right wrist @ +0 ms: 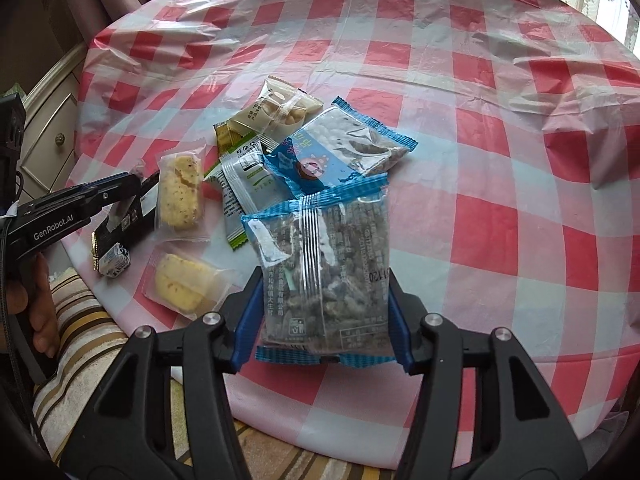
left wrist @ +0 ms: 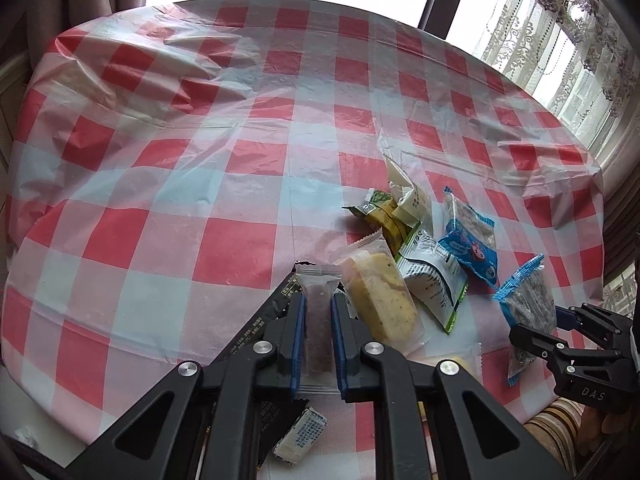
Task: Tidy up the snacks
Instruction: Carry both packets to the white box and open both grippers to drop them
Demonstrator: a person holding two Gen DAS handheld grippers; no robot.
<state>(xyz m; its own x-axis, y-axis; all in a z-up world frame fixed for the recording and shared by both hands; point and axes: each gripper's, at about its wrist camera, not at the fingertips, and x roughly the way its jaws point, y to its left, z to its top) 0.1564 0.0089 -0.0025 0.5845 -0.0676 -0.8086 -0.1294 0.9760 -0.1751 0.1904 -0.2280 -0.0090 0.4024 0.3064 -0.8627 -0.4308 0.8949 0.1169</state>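
Observation:
My left gripper (left wrist: 318,300) is shut on a slim clear-wrapped reddish-brown bar (left wrist: 318,332), which stands up between its blue pads above a black packet (left wrist: 256,328). My right gripper (right wrist: 323,276) is shut on a blue-edged clear packet of dark pieces (right wrist: 324,240), gripped by its two long sides. In the left wrist view that same packet (left wrist: 528,300) sticks up from the right gripper (left wrist: 536,328) at the right edge. The left gripper (right wrist: 132,188) shows at the far left of the right wrist view.
A loose pile lies on the red-and-white checked cloth (left wrist: 240,140): two yellow cake packets (right wrist: 180,192) (right wrist: 184,284), a white-green sachet (right wrist: 244,188), a blue cartoon packet (right wrist: 340,148), a beige nut packet (right wrist: 280,112) and a small white candy (right wrist: 116,260). A dresser (right wrist: 52,132) stands left.

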